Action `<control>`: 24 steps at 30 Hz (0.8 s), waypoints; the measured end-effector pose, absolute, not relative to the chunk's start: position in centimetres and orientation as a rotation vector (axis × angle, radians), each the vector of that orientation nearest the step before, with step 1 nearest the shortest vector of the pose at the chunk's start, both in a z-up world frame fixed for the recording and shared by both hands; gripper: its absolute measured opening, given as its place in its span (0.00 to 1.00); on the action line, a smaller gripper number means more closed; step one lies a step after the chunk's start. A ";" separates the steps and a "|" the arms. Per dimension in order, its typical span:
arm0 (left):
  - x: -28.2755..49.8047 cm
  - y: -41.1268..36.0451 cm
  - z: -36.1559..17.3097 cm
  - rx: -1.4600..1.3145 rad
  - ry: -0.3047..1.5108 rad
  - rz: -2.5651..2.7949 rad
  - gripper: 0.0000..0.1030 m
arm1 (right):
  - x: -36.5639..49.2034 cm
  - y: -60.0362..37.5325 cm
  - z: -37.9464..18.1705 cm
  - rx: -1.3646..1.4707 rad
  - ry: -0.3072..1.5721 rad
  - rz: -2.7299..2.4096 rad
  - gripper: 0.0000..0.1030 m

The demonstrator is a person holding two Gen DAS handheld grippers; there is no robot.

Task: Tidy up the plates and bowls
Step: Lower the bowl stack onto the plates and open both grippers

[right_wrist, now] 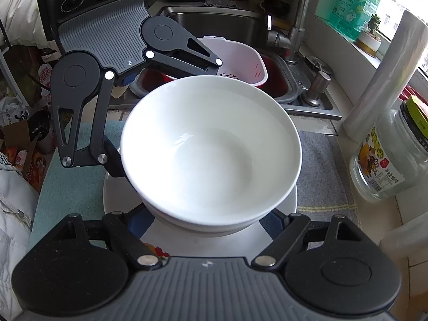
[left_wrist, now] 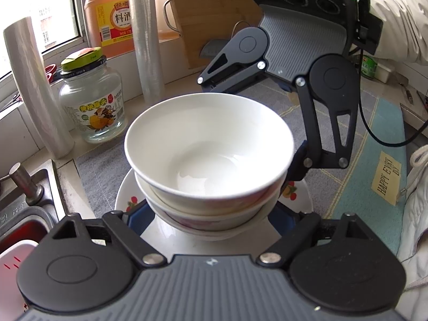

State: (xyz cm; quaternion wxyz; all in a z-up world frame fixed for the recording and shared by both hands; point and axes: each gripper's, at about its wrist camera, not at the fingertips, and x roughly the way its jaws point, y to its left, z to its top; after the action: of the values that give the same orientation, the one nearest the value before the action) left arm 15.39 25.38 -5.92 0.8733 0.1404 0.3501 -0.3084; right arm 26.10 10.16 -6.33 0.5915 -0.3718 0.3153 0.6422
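You've got the stack dead centre in both wrist views: a white bowl (left_wrist: 208, 149) sits mouth-up, nested in a second bowl (left_wrist: 214, 214) with a faint reddish pattern, and both rest on a fruit-printed plate (left_wrist: 297, 195) lying flat on the grey mat (left_wrist: 101, 171). The bowls are round, so there is no long axis to call; the openings face straight up, the top one tipped slightly toward 9 o'clock in the left wrist view. Your left gripper (left_wrist: 211, 214) straddles the stack from 6 o'clock, jaws apart on either side of the lower bowl, and I can't tell whether the pads actually press on it. Your right gripper (right_wrist: 211, 216) does the same from the opposite side, jaws spread around the base of the stack, contact again hidden by the bowl. At 10 o'clock in the left view stands a glass jar (left_wrist: 92, 101) with a green lid marked "OPEN" and a peach-fruit label in Chinese characters. Behind it, at 11 o'clock, is an orange bottle (left_wrist: 112, 13) labelled "料酒". At 3 o'clock the teal mat (left_wrist: 374, 187) carries a yellow tag (left_wrist: 386, 178) reading "HAPPY EVERY DAY". In the right view, a pink colander (right_wrist: 240, 61) sits in the sink (right_wrist: 214, 24) at 12 o'clock.
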 end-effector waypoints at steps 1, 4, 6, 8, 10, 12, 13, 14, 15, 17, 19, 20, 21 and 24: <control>15.3 25.3 -6.0 0.294 0.730 -0.643 0.88 | 26.1 10.2 -6.3 -0.867 0.732 1.493 0.85; 15.3 25.3 -6.0 0.296 0.729 -0.641 0.88 | 26.2 10.2 -6.3 -0.865 0.737 1.492 0.85; 15.3 25.3 -6.0 0.295 0.727 -0.639 0.89 | 26.2 10.2 -6.4 -0.867 0.734 1.486 0.86; 15.3 25.4 -6.0 0.294 0.723 -0.640 0.89 | 26.1 10.2 -6.3 -0.870 0.726 1.478 0.88; 15.1 25.3 -6.0 0.312 0.701 -0.636 0.93 | 25.8 10.2 -6.3 -0.885 0.702 1.464 0.93; 14.7 25.1 -5.8 0.334 0.673 -0.631 0.99 | 25.7 10.2 -6.2 -0.888 0.684 1.453 0.99; 14.5 25.1 -5.8 0.338 0.666 -0.633 0.99 | 25.7 10.1 -6.1 -0.881 0.687 1.452 1.00; 14.4 25.0 -5.8 0.343 0.659 -0.623 0.99 | 25.7 10.0 -6.1 -0.873 0.692 1.450 1.00; 14.2 25.0 -5.8 0.350 0.652 -0.601 0.99 | 25.8 9.8 -6.1 -0.863 0.698 1.445 1.00; 13.6 24.9 -5.9 0.365 0.642 -0.567 0.99 | 25.7 9.4 -6.1 -0.851 0.704 1.429 1.00; 12.7 25.0 -5.9 0.361 0.617 -0.530 0.99 | 25.4 8.7 -6.0 -0.842 0.701 1.403 1.00; 12.2 25.1 -5.8 0.350 0.604 -0.507 0.99 | 25.2 8.4 -5.9 -0.834 0.701 1.389 1.00; 11.6 25.2 -5.6 0.332 0.589 -0.483 0.99 | 25.0 8.0 -5.8 -0.826 0.703 1.373 1.00; 9.7 25.3 -4.9 0.269 0.552 -0.381 0.99 | 24.5 6.7 -5.5 -0.797 0.710 1.274 1.00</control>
State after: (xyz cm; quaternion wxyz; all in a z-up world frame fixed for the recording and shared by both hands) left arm 9.66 25.25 -4.92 0.9355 0.1315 0.2702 -0.1862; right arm 24.49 6.66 -5.53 0.6740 -0.3544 0.3155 0.5662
